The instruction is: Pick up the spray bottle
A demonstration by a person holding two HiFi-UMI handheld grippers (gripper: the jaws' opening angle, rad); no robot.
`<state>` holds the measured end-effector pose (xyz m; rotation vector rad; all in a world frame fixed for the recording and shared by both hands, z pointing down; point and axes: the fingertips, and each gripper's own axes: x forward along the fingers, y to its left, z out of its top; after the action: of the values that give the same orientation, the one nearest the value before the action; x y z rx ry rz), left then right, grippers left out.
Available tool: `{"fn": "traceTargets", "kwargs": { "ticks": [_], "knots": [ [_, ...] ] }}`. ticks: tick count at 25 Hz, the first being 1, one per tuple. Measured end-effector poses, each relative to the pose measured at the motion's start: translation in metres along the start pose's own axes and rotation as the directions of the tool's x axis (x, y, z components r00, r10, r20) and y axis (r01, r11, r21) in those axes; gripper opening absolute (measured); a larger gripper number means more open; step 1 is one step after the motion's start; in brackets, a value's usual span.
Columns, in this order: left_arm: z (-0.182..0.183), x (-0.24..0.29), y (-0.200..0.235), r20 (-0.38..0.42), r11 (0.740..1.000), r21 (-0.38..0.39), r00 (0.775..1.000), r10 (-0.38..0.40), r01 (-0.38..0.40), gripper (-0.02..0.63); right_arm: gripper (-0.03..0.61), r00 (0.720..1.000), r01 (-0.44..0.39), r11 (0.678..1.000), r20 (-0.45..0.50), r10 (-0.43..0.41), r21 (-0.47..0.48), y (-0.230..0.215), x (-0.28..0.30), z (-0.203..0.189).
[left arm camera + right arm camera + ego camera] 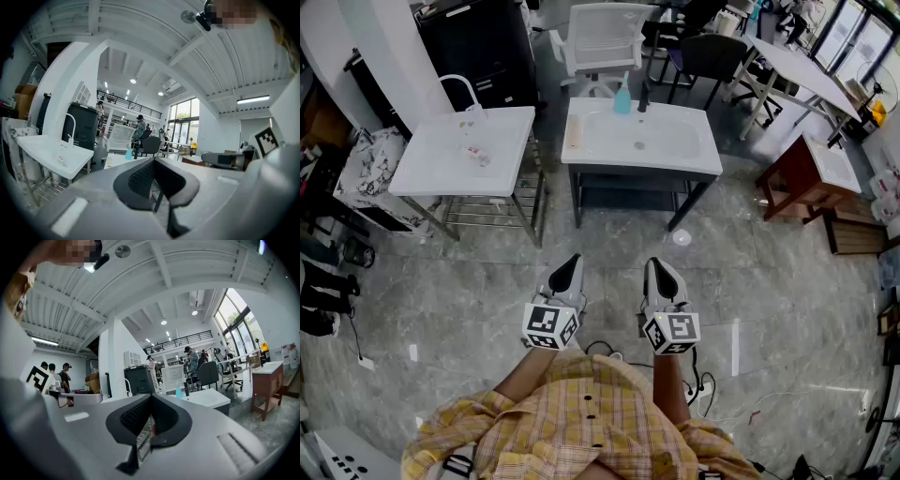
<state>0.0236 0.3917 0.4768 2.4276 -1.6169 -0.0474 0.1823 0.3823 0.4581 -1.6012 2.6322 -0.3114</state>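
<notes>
The left gripper [571, 263] has its jaws closed together on nothing, the blue spray bottle [622, 97] stands upright at the back rim of the white washbasin [709, 150], well ahead of both grippers, and the right gripper [660, 266] is likewise fully closed and empty.

Head view steeply down; gripper views level toward shared sink [609, 150]

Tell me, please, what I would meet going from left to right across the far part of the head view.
white table → blue bottle → black chair → brown cabinet
</notes>
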Motion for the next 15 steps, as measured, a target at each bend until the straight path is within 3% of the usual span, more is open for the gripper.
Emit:
{"fn": "traceTargets", "kwargs": {
  "ticks": [15],
  "knots": [
    [0.008, 0.026, 0.068, -0.009, 0.999, 0.035, 1.000, -0.024, 0.024, -0.002, -0.006, 0.999, 0.022, 1.000, 0.027, -0.022, 0.012, 0.028, 0.064, -0.001]
  ]
}}
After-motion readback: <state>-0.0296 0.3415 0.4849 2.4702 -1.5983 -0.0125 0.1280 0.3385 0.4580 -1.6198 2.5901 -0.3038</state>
